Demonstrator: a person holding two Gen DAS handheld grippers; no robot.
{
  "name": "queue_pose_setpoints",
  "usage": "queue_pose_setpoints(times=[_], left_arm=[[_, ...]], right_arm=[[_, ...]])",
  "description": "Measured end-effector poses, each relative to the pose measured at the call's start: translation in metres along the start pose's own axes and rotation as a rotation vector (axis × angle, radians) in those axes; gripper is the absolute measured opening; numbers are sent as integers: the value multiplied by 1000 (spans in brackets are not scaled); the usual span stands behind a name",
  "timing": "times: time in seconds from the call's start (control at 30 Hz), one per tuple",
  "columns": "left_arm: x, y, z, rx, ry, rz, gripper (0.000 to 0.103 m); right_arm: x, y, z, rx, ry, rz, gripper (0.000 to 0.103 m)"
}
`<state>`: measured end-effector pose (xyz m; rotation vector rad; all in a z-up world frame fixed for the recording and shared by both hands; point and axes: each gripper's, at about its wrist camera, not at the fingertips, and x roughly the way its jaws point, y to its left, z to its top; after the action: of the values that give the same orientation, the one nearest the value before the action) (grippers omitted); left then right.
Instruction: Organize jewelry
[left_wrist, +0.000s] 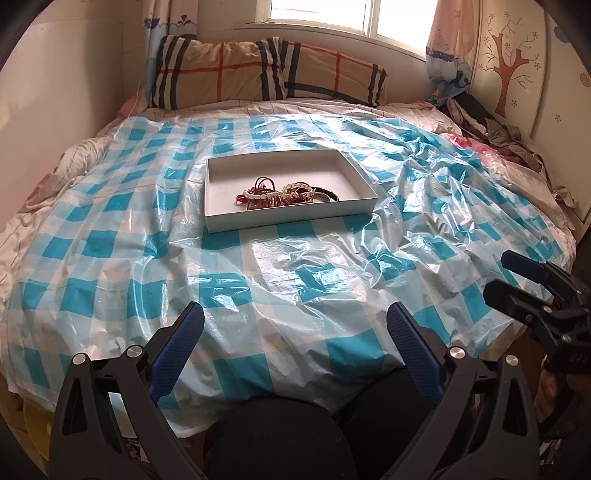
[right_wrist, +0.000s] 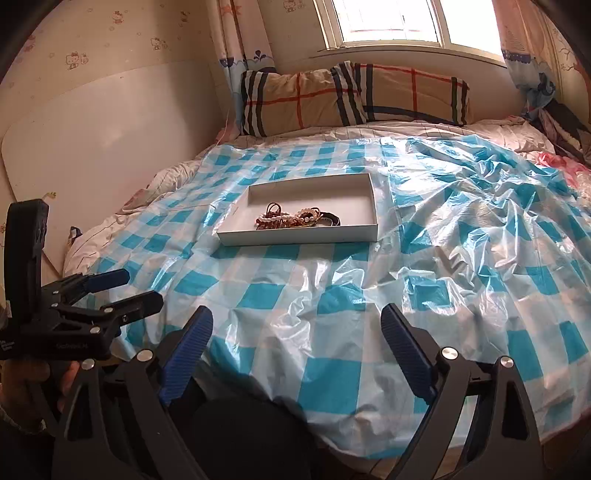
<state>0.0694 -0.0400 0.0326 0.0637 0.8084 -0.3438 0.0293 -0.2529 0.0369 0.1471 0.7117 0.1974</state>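
A blue-checked plastic sheet (left_wrist: 110, 243) is covering the bed, lying bare around the white tray (left_wrist: 364, 184) holding the jewelry (left_wrist: 284, 194) mid-bed; the left gripper (left_wrist: 295, 321) and right gripper (right_wrist: 297, 325) are hovering near the bed's near edge, jaws spread, empty

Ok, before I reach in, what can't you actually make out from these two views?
- Jewelry pile in the white box: tangled and small in both views; piece count unclear.
- Box's near inside corner: hidden by its front wall.
- Dark band: partly behind the beads.
- Right tongs: cut by the left view's edge.
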Motion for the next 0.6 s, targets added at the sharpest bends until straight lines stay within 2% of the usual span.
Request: queue_pose_setpoints(times=[0.3,0.6], left_arm=[[-45,-9,-19,16,-41,28,95],[-76,-10,-25,19,-87,23,95]], right_arm=[[-38,20,-31,3,-22,-17,91],[-64,38,-41,-23,-49,-24,91]])
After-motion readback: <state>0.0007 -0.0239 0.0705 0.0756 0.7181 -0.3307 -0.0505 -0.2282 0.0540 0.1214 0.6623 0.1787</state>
